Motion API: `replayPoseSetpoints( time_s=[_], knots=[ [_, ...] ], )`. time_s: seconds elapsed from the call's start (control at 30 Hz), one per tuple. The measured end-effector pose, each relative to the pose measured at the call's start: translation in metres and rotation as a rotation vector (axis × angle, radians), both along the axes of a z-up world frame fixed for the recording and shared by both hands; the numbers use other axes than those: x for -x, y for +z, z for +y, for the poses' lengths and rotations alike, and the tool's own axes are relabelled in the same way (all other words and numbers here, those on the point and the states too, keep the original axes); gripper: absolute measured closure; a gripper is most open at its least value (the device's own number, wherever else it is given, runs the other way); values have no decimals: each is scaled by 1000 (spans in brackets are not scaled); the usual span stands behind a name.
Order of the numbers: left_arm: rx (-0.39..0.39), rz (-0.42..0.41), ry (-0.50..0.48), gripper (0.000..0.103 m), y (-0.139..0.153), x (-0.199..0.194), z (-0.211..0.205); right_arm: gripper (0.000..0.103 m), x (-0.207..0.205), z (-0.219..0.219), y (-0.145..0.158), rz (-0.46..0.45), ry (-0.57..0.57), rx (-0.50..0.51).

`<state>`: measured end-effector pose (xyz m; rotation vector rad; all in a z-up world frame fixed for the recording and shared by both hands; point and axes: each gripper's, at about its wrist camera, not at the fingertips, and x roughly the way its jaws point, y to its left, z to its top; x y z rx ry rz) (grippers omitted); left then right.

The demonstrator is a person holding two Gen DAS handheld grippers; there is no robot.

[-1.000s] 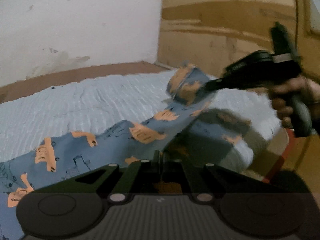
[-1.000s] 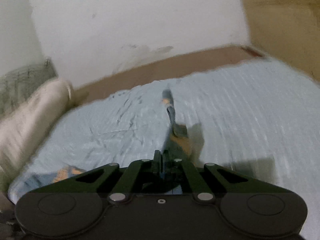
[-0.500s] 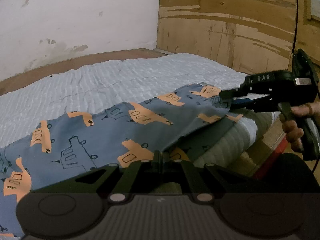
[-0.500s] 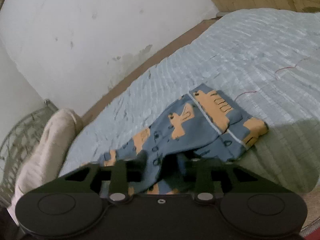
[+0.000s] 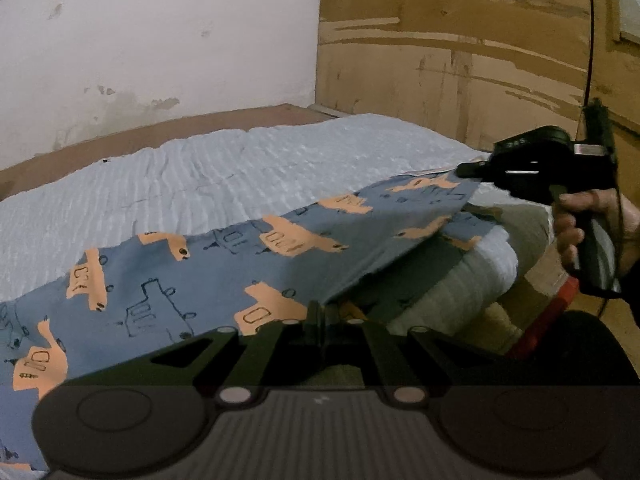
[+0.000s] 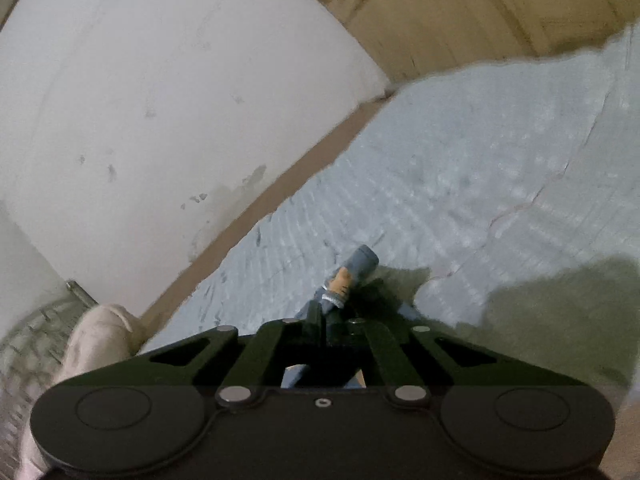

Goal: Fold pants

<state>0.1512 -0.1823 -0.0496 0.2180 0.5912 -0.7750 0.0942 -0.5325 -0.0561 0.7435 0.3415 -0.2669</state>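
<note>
Over the near edge of the bed [image 5: 240, 168], the printed pants [image 5: 192, 280] hang stretched between both grippers. Left gripper [image 5: 320, 316] is pinched shut on the near hem; right gripper [image 6: 325, 312] looks clamped on bunched fabric, though it's blurry. If either pinch is shallow, the cloth slips out and sags off the mattress.
</note>
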Motion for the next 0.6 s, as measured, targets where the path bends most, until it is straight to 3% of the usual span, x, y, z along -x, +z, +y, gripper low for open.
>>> replayPoseSetpoints(
  time_s=[0.1,0.3,0.43,0.47,0.5,0.53,0.57,0.6],
  knots=[
    [-18,7,-10,103,-5,0,-1,103,16,7,0,7,-20,54],
    [-15,20,-20,102,-8,-1,3,103,21,-1,-26,74,-40,-33],
    [18,50,-8,94,-8,-4,6,101,17,4,-28,87,-37,5],
    [23,50,-3,84,-7,-4,7,100,17,5,-27,89,-32,16],
    [28,49,2,62,-5,-4,8,95,18,7,-26,91,-27,34],
    [35,43,15,48,-2,-3,11,94,17,9,-23,97,-18,64],
    [48,30,35,31,1,-2,13,85,16,12,-20,108,-12,104],
    [65,14,56,28,5,0,17,58,15,16,-17,119,-14,149]
  ],
)
